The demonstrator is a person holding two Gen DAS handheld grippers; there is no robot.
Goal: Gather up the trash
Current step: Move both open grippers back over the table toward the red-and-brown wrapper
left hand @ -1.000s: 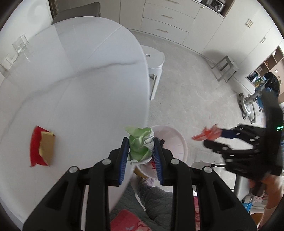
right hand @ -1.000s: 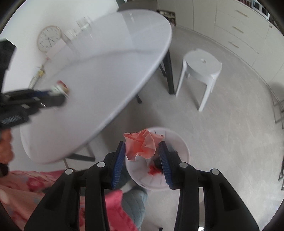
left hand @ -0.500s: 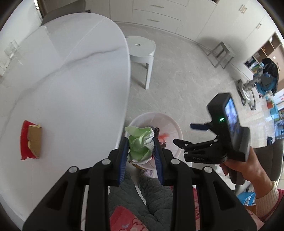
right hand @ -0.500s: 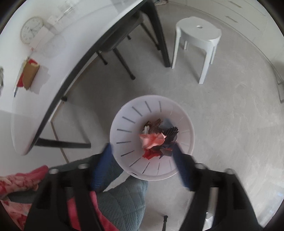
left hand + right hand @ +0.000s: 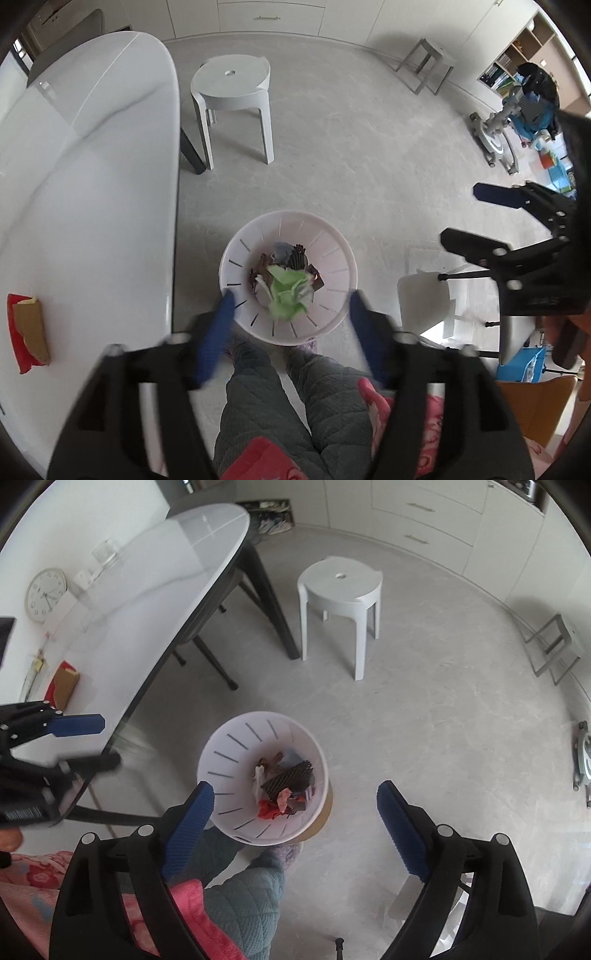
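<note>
Trash [image 5: 284,794] heaped in white bin [image 5: 229,746], green wrapper [image 5: 286,295] atop

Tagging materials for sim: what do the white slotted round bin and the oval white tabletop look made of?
White slotted bin: probably moulded plastic, matt, with thin walls and even cut slots. Oval white tabletop: glossy, grey-veined, reflective; looks like marble-effect stone or glass, cannot tell which.
</note>
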